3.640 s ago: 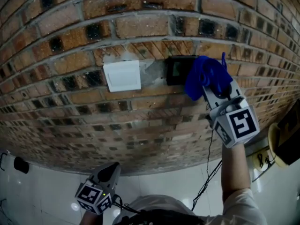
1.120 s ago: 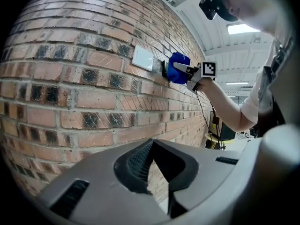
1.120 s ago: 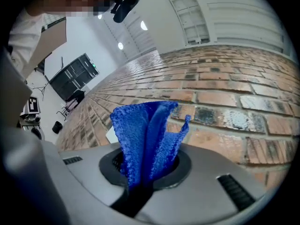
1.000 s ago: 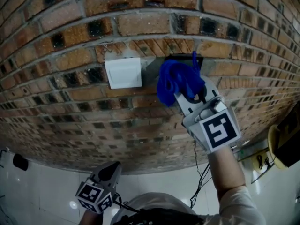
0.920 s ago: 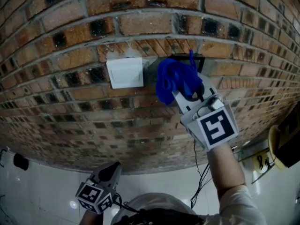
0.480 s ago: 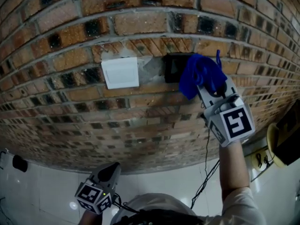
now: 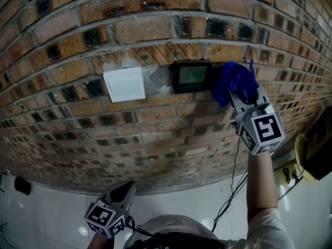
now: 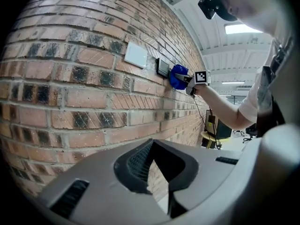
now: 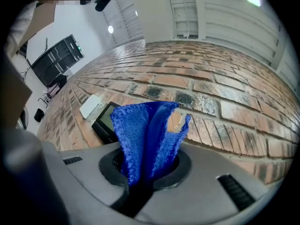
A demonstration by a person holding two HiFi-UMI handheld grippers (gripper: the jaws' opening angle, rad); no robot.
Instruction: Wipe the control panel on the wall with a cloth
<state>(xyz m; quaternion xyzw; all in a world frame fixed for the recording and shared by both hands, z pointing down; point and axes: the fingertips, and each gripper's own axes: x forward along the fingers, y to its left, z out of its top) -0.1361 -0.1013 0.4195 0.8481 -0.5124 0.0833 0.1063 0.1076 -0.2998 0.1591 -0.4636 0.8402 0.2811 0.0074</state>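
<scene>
A black control panel (image 7: pixel 191 75) with a greenish screen is set in the brick wall (image 7: pixel 155 128); it also shows in the right gripper view (image 9: pixel 106 122) and in the left gripper view (image 8: pixel 162 67). My right gripper (image 7: pixel 239 91) is shut on a blue cloth (image 7: pixel 233 81), held against the bricks just right of the panel. The cloth (image 9: pixel 145 137) stands bunched up out of the jaws. My left gripper (image 7: pixel 123 190) hangs low near the floor, away from the wall fittings, with its jaws closed on nothing.
A white blank cover plate (image 7: pixel 124 84) sits left of the panel. A black cable (image 7: pixel 232 191) hangs along the wall below my right arm. A yellow-topped stand (image 7: pixel 306 162) with dark gear is at the far right. White floor (image 7: pixel 46 217) lies below.
The cloth covered the panel a second ago. My right gripper has since slid right with it, and the panel's whole screen now shows. The left gripper stayed put.
</scene>
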